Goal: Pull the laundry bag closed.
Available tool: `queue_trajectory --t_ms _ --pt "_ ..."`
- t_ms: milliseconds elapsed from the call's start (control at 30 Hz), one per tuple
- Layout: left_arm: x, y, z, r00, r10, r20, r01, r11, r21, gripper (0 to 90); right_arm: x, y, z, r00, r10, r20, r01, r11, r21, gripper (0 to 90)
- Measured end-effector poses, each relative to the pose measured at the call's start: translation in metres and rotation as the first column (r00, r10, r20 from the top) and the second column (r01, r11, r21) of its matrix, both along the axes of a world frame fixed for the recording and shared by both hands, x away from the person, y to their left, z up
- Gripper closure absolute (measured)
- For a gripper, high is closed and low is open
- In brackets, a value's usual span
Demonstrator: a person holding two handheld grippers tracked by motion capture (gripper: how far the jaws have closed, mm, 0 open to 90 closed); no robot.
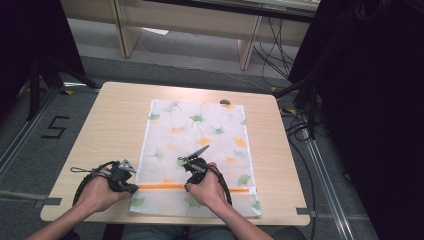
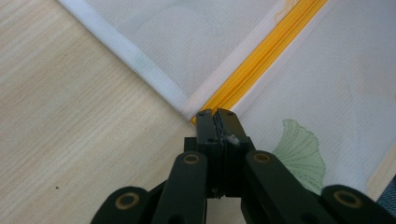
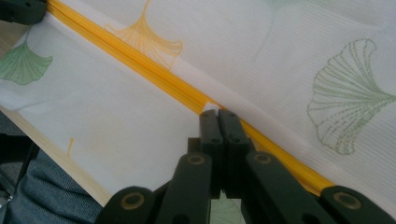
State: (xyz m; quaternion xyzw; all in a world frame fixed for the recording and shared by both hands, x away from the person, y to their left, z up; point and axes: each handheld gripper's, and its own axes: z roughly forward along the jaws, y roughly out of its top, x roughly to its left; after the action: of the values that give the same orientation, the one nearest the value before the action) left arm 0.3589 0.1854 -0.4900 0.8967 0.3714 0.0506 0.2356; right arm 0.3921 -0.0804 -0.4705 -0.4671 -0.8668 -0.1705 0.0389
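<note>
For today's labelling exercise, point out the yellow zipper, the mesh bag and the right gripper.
yellow zipper [image 3: 154,74], right gripper view, on its teeth.
mesh bag [image 1: 200,125], high view, on its printed panel.
right gripper [image 3: 218,113], right gripper view, between its fingertips.

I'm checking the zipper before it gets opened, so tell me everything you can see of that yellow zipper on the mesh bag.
The yellow zipper is a closed band of fine teeth running straight across the white leaf-printed mesh bag near its front edge. The left gripper is shut at its left end; the right gripper is shut against it midway along.
</note>
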Motion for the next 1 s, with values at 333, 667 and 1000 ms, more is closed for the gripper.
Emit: queue_trajectory --t_ms 333,667,1000 --pt "0.000 0.000 0.000 1.0000 -0.001 0.000 0.001 1.0000 -0.005 88.6 -0.001 -0.007 0.003 0.9985 -0.041 -0.038 0.040 0.9989 -0.023 90.0" --pt "0.000 0.000 0.000 1.0000 -0.002 0.000 0.002 1.0000 -0.003 88.6 -0.001 -0.015 0.003 0.9978 -0.055 -0.037 0.054 0.9983 -0.022 90.0" --pt "0.000 -0.001 0.000 1.0000 -0.001 0.004 0.001 1.0000 0.003 88.6 0.000 -0.023 0.002 0.9996 -0.027 -0.003 0.027 0.9996 0.007 90.0"
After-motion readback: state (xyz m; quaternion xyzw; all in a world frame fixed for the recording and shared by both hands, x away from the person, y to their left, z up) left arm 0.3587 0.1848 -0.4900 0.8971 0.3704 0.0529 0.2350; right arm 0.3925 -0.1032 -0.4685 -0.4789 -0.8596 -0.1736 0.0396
